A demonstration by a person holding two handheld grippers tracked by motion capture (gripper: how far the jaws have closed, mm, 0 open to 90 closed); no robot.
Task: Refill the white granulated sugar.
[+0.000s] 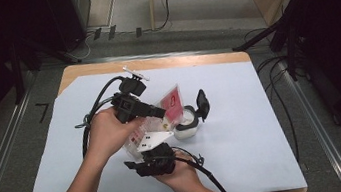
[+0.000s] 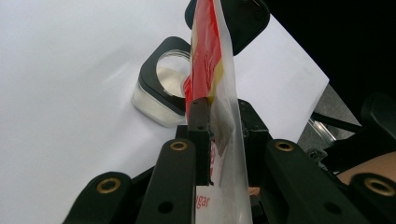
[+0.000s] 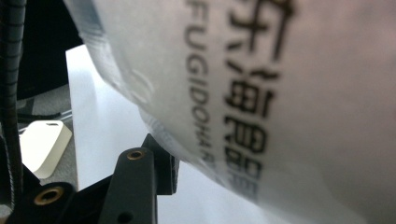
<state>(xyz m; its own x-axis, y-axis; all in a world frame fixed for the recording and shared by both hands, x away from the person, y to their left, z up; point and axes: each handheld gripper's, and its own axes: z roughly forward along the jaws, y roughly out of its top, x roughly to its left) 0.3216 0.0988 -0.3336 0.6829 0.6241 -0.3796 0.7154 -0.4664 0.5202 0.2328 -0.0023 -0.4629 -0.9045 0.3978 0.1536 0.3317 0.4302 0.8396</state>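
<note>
Clear plastic sugar bag (image 1: 172, 107) with red and yellow print, held tilted above the middle of the white sheet (image 1: 244, 131), just over an open glass jar (image 1: 185, 124) with black collar and hinged lid. Left gripper (image 2: 224, 135) clenched on the bag's edge, film pinched flat between the jaws. Right gripper (image 1: 153, 162) under the bag's lower end; grasping or merely touching, cannot tell. Broad bare sheet to the right and front; table edge well apart. Bag bottom hidden behind hands; print close up blurred, cut off.
</note>
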